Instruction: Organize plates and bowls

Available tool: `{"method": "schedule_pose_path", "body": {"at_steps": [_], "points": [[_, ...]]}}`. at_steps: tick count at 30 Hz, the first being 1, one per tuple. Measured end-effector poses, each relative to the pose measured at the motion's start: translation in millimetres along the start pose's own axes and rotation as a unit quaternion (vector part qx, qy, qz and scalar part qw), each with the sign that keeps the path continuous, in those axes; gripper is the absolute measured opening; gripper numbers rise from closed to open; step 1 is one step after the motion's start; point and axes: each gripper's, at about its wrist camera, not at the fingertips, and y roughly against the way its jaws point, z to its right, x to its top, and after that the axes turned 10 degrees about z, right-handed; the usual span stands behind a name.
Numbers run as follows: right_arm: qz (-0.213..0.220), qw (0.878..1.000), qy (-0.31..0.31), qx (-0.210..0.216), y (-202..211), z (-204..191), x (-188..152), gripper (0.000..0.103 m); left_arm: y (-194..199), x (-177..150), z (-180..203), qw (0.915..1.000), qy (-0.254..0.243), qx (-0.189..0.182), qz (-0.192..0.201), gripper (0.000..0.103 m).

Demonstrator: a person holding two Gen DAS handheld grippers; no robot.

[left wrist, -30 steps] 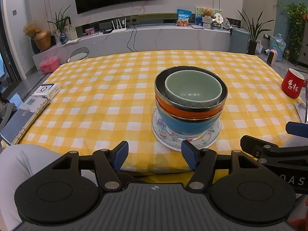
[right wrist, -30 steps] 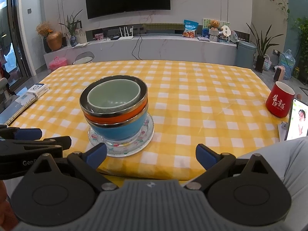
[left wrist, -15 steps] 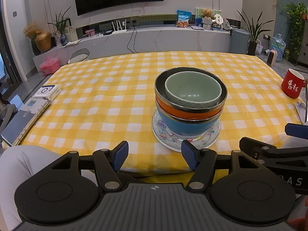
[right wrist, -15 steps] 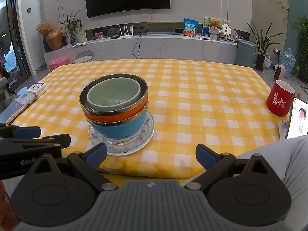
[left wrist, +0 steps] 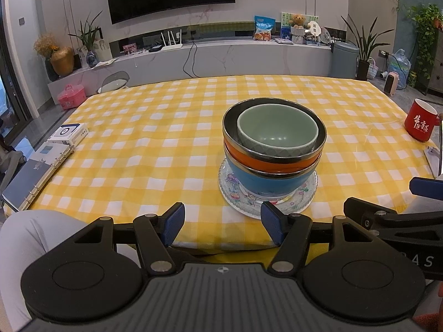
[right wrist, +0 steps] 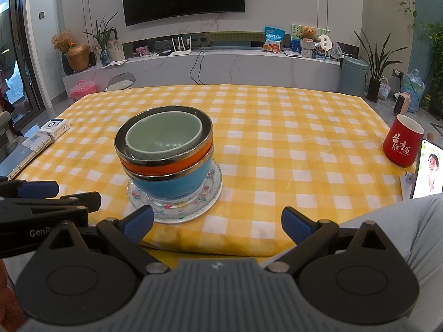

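A stack of bowls stands on a patterned glass plate near the table's front edge. A pale green bowl sits inside an orange steel-rimmed bowl, which sits in a blue bowl. My left gripper is open, held off the table's front edge, just left of the plate. My right gripper is open too, in front of the edge and right of the plate. Neither holds anything.
A yellow checked cloth covers the table. A red mug stands at the right, with a phone on a stand near it. Binders and a white box lie at the left edge. A person's knees show below.
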Motion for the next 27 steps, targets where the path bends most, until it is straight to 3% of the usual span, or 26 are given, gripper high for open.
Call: {"method": "schedule_pose_path", "body": {"at_steps": [27], "points": [[-0.001, 1.0, 0.001, -0.001, 0.2, 0.7, 0.6, 0.097, 2.8, 4.5, -1.0, 1.0, -0.002, -0.002, 0.002, 0.074]]}}
